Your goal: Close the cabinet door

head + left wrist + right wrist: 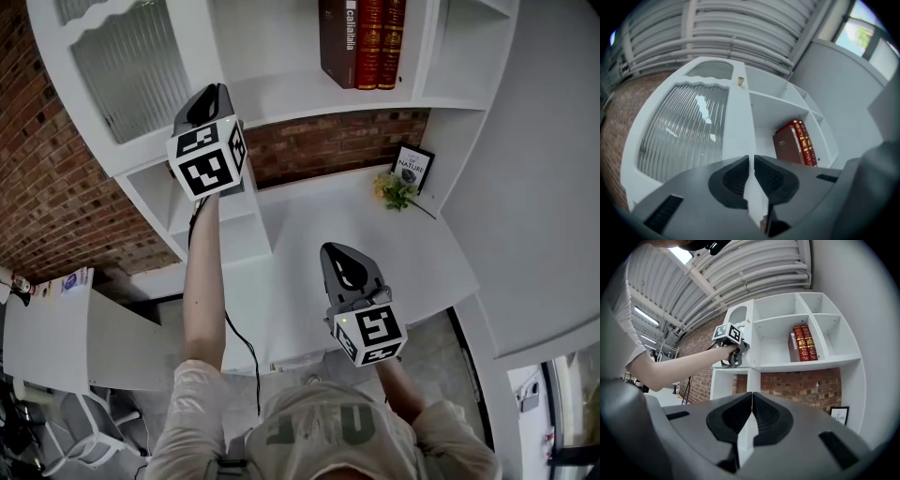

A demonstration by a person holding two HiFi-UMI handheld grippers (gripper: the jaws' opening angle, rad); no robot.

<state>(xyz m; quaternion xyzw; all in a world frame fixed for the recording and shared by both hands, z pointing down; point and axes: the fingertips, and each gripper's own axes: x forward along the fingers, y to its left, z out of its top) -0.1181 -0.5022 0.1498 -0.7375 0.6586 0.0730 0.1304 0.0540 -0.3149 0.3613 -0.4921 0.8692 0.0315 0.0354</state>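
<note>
The cabinet door (131, 66) is white with ribbed glass and sits at the upper left of the shelf unit. It lies close to in line with the cabinet front. In the left gripper view the door (684, 126) fills the left half, with a small brass knob (740, 81) on its right stile. My left gripper (212, 91) is raised to that stile's lower part. Its jaws (751, 159) are all but together, with only a slim gap where the white stile shows behind. Contact with the door cannot be made out. My right gripper (339, 251) hangs lower over the desk, shut and empty (751, 394).
Three books (366, 42) stand in the open compartment right of the door. A framed picture (412, 167) and yellow flowers (396, 192) sit at the back right of the white desk (300, 234). Brick wall runs behind, and a white wall closes the right side.
</note>
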